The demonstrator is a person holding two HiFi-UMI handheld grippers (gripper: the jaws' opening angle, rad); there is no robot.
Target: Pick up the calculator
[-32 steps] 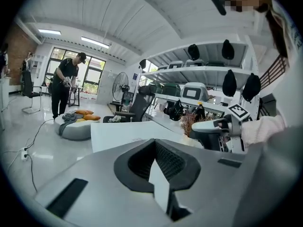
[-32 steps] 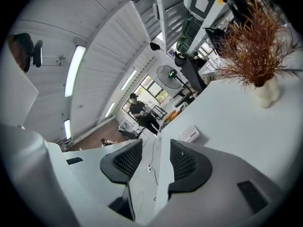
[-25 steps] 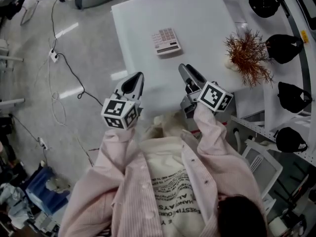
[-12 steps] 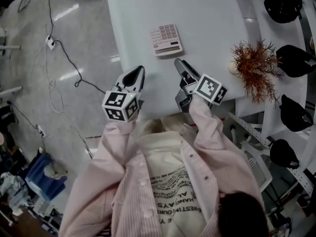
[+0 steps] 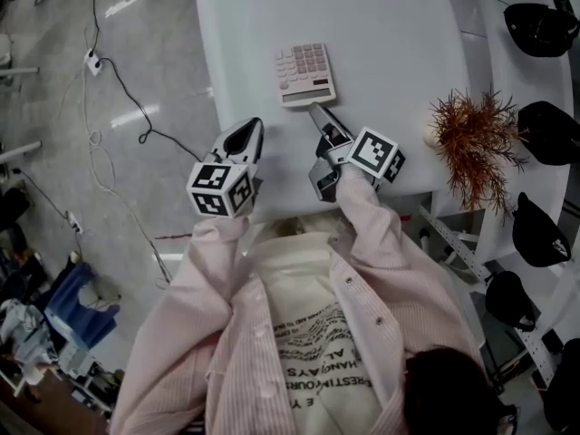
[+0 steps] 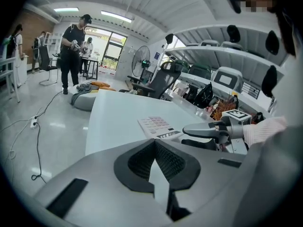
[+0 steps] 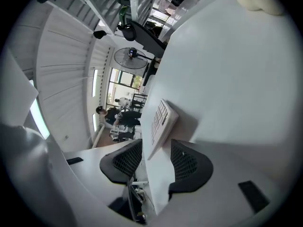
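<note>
White counter (image 5: 381, 34) looks slick, so I'd slide the right gripper's (image 5: 316, 111) wide-apart jaws squarely around the calculator's (image 5: 305, 74) near edge before squeezing; left gripper's (image 5: 251, 129) jaws seem closed, empty.

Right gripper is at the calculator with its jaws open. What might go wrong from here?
1. The calculator lies flat on the table. The right gripper points at its near edge and may shove it away rather than grip it.
2. In the right gripper view the table edge runs between the jaws, so shutting now would likely clamp the table.
3. The left gripper is shut and off to the side, so nothing braces the calculator.
</note>
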